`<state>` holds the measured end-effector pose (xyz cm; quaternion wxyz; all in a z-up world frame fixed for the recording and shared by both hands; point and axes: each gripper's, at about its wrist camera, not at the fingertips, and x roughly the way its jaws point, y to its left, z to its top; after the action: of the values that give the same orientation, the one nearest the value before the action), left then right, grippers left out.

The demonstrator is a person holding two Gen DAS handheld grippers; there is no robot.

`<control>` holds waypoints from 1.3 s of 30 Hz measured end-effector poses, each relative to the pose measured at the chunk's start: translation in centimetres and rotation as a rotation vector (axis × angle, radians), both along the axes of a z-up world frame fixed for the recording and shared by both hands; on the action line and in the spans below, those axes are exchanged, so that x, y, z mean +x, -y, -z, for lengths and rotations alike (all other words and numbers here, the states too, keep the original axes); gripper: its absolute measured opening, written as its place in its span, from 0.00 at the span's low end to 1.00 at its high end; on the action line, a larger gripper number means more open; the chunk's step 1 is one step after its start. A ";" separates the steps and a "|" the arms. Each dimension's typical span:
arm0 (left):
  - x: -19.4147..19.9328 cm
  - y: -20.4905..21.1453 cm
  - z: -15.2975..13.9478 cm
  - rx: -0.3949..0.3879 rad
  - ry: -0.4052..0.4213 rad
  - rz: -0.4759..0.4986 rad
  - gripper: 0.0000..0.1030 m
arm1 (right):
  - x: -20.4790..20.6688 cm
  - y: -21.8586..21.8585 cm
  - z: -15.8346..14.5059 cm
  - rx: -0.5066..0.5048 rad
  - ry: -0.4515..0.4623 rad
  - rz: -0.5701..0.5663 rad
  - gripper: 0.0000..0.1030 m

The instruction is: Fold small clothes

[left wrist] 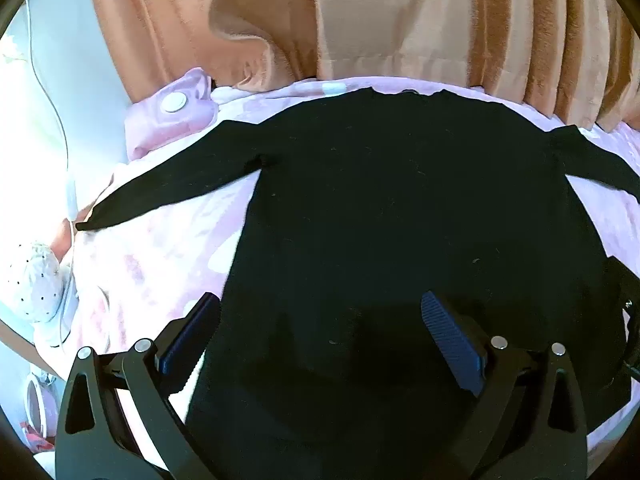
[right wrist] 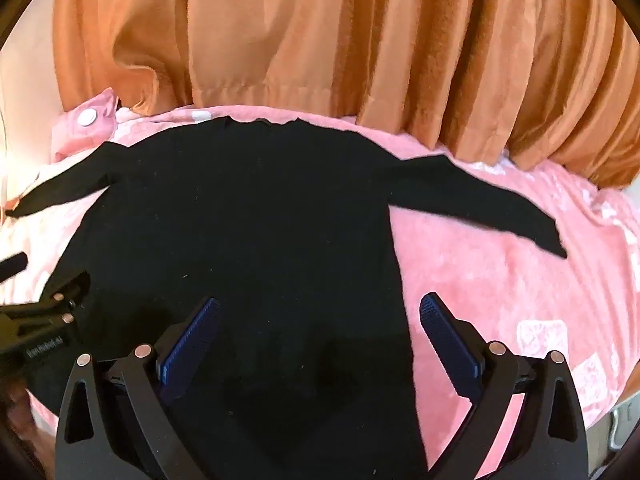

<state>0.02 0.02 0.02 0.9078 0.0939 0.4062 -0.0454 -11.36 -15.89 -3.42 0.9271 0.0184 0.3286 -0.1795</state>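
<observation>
Both jaws spread and empty, the left hand-held gripper (left wrist: 320, 332) and right hand-held gripper (right wrist: 320, 332) hover over the hem of the black top (right wrist: 240, 220), which lies flat on the pink blanket (right wrist: 500, 280), unfolded. Folding looks about to start; next, probably pinch a sleeve (right wrist: 480, 200) inward. Blanket lies bare on either side, the orange curtain (right wrist: 360, 40) close behind the collar.

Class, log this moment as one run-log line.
stage: pre-fold | black top: flat, sleeves out, on pink blanket | left gripper: open | right gripper: open
</observation>
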 end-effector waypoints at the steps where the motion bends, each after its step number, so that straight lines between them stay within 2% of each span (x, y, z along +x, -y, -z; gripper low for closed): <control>1: 0.0 0.0 0.0 -0.003 -0.002 -0.001 0.95 | -0.1 -0.1 -0.1 -0.010 0.006 0.001 0.95; 3: 0.1 -0.2 -0.1 -0.009 -0.006 0.004 0.95 | -0.2 -0.7 -0.6 -0.040 0.015 0.003 0.95; 4: 0.1 0.9 -0.2 0.037 -0.011 0.008 0.95 | -0.6 -1.4 -0.7 -0.055 0.020 0.007 0.95; 6: -0.6 2.1 -0.4 0.056 0.013 0.014 0.95 | -0.4 -0.9 -0.6 -0.018 0.009 0.006 0.95; 8: -0.7 1.9 -0.5 0.037 0.008 0.026 0.95 | -0.4 0.4 -0.3 0.038 0.010 0.006 0.95; 11: -1.1 1.1 -0.1 0.022 0.017 0.034 0.95 | -0.6 0.8 -0.6 0.053 0.009 0.008 0.95; 39: -0.8 1.3 0.6 0.028 0.008 0.025 0.95 | -0.6 0.4 -0.6 0.068 0.011 0.014 0.95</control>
<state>-0.82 -1.31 -0.61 0.9074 0.1121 0.4019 -0.0507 -11.99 -16.30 -2.83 0.9264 0.0532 0.3293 -0.1746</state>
